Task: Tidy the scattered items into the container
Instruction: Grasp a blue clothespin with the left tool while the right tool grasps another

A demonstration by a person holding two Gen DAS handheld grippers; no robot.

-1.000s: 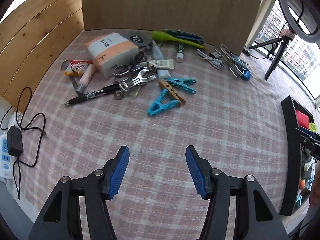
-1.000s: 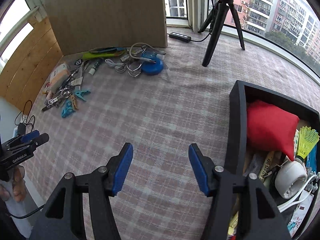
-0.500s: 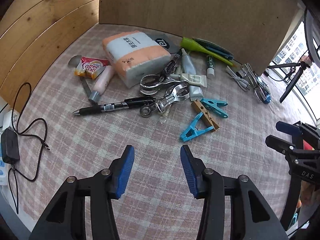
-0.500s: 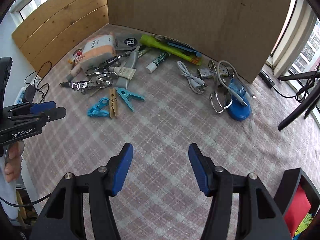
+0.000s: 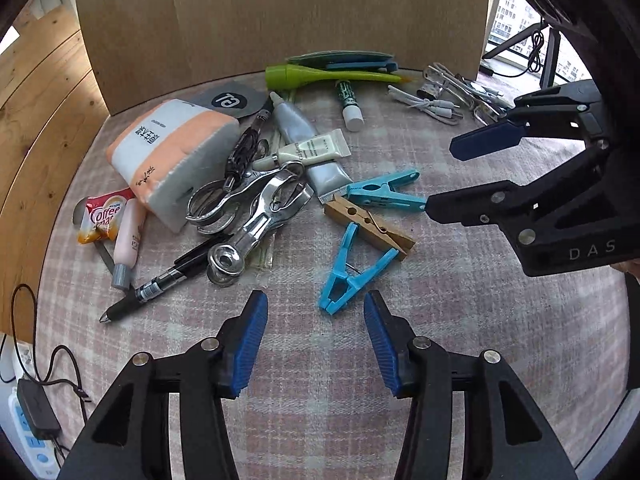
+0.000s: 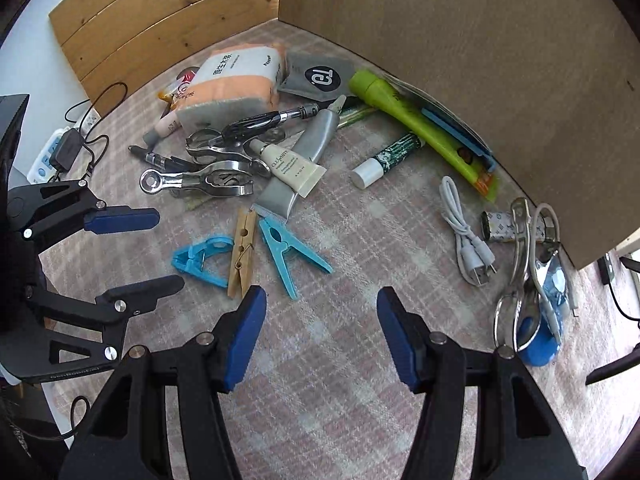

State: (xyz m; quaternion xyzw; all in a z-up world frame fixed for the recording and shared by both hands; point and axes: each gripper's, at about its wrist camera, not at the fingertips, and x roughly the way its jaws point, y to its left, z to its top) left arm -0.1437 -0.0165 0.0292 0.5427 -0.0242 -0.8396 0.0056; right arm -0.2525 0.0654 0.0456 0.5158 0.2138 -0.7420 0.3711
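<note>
Pink-and-white checked cloth (image 5: 460, 292) is spread over the worktop, which is closed off at the back by a plain brown board (image 5: 280, 12) and at one side by wood panelling (image 6: 160, 12). A window with buildings beyond is seen at the far edge of the left wrist view. A white power strip (image 6: 48, 156) with a black adapter lies off the cloth's edge.

No container appears in either view. The scattered items are heaped against the board. The largest is an orange-and-white tissue pack (image 5: 172, 156), with a grey pouch (image 5: 232, 100) just behind it and a coffee sachet (image 5: 102, 216) beside it. A green flashlight (image 6: 420, 128) lies along the board, near a white cable (image 6: 468, 240) and a blue tape roll (image 6: 540, 336) overlaid by metal clips. Steel tongs (image 5: 256, 216), a grey tube (image 5: 308, 148), a small cream tube (image 6: 292, 168) and a black pen (image 5: 160, 284) are tangled in the middle. Nearest the fingers are a wooden clothespin (image 5: 368, 228), which is touched by two blue pegs, one (image 5: 352, 276) in front and one (image 5: 384, 194) behind.

The left hand-held gripper (image 5: 316, 344) is held over bare cloth just short of the front peg, its jaws opening with nothing between them. The right hand-held gripper (image 6: 320, 340) is held wide apart and empty, close to the pegs.
</note>
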